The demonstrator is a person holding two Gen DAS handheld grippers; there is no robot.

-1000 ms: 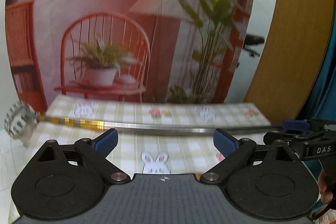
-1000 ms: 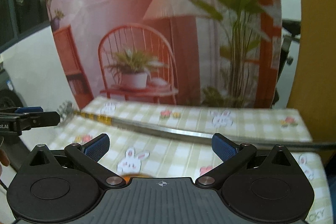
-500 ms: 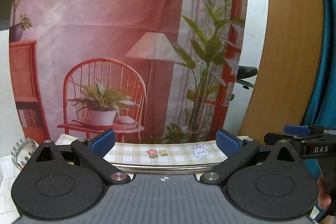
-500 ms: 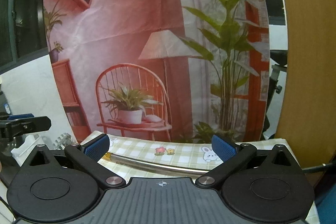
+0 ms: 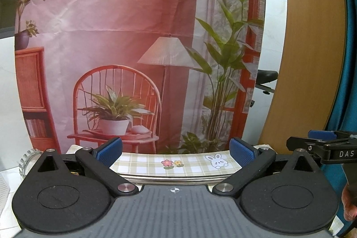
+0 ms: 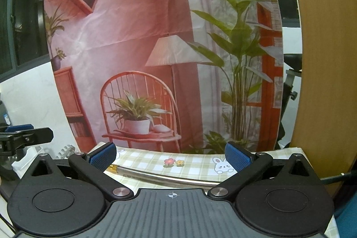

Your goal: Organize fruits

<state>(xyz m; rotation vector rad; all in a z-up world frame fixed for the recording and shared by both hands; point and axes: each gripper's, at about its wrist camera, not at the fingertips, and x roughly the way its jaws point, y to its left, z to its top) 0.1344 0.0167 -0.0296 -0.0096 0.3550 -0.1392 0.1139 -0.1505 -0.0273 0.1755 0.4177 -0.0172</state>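
Ahead, checked tablecloth (image 5: 178,160), printed backdrop (image 5: 125,37), wooden panel (image 5: 308,48).

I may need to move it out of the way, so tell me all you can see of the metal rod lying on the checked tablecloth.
The metal rod is a slim, shiny silver bar with a gold-coloured left end. It lies flat across the checked tablecloth, running left to right just beyond both open tools. Its right end is hidden behind the right tool. Neither tool touches it.
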